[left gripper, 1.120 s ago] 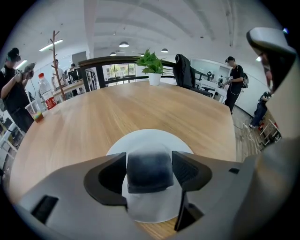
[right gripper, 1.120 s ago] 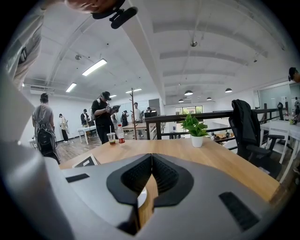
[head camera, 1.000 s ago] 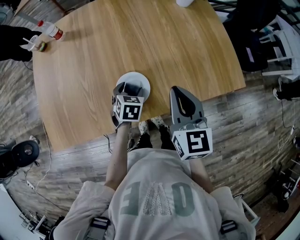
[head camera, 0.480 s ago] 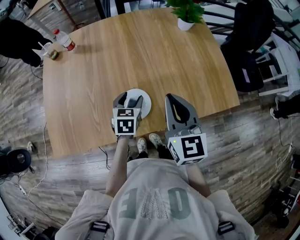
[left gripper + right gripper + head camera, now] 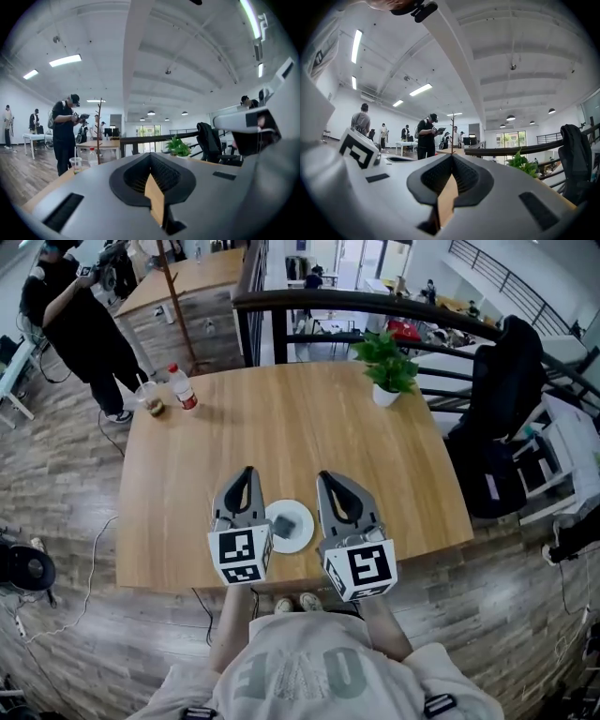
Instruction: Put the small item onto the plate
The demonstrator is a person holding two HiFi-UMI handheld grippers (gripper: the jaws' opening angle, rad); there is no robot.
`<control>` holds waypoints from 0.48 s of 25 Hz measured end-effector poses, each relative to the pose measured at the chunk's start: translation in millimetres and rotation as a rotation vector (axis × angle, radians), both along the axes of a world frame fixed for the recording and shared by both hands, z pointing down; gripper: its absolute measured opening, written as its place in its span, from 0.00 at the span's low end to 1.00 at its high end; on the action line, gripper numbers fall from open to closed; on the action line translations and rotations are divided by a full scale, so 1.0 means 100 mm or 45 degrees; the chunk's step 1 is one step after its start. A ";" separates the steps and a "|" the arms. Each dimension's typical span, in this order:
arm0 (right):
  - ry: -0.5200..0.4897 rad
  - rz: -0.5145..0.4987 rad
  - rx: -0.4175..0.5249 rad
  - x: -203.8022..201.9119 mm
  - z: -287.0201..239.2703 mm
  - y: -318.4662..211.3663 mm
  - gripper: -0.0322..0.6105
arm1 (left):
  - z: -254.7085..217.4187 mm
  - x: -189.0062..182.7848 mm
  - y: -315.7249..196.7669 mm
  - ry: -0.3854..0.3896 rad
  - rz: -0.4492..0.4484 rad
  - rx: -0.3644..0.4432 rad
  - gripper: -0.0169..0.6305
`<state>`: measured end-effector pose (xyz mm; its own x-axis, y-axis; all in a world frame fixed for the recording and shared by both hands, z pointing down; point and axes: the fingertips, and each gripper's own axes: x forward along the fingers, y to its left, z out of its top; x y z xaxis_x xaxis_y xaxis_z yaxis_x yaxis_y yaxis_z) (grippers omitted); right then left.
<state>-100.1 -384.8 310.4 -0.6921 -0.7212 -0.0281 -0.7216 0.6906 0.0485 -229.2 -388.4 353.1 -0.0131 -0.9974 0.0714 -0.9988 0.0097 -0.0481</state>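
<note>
Head view has the small item (image 5: 283,523) sitting on the plate (image 5: 302,540) between my left gripper (image 5: 247,472) and right gripper (image 5: 326,476), both with jaws together and empty, so I reckon the job's basically done, nothing left but backing off.
</note>
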 end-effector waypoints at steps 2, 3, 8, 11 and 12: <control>-0.018 -0.019 0.027 -0.06 -0.08 -0.04 0.08 | -0.33 -0.08 0.08 0.009 -0.030 0.107 0.04; -0.026 -0.027 0.034 -0.08 -0.11 -0.04 0.08 | -0.47 -0.12 0.14 0.012 -0.047 0.149 0.04; -0.042 -0.055 0.046 -0.14 -0.14 -0.04 0.08 | -0.89 -0.23 0.39 0.017 -0.099 0.289 0.04; -0.037 -0.053 0.070 -0.18 -0.15 -0.01 0.08 | -0.97 -0.25 0.50 0.009 -0.100 0.326 0.04; -0.039 -0.057 0.071 -0.20 -0.16 0.00 0.08 | -0.98 -0.25 0.52 0.004 -0.100 0.331 0.04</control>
